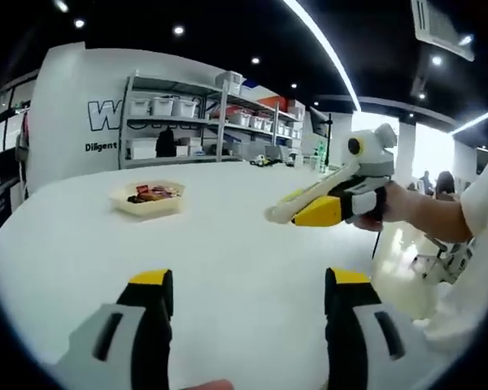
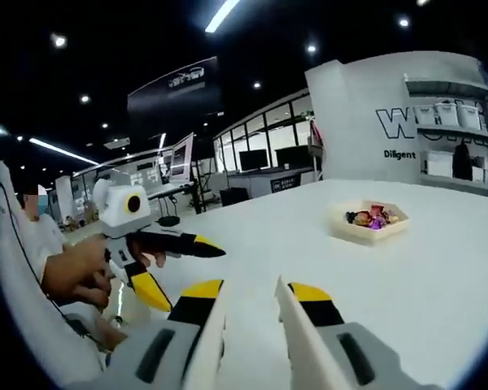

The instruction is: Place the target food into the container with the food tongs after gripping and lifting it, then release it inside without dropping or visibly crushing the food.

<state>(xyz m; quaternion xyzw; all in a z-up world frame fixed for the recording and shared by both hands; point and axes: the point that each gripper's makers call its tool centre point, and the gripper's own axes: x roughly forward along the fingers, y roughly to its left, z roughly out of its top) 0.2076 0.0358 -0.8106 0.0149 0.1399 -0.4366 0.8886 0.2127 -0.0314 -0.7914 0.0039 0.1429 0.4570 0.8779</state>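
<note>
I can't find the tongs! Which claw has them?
The right claw grips the cream tongs between its jaws; the left claw is open and empty.

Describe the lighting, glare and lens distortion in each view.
Left gripper view: ceiling strip lights bow with fisheye curve; windows past the right gripper blow out white; white table evenly lit, shadows faint. Right gripper view: dim ceiling with spot lights; tray soft and small; left gripper slightly blurred.

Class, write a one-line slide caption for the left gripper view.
Open left gripper over a white table, facing a tray of food while the right gripper holds cream tongs.
</note>
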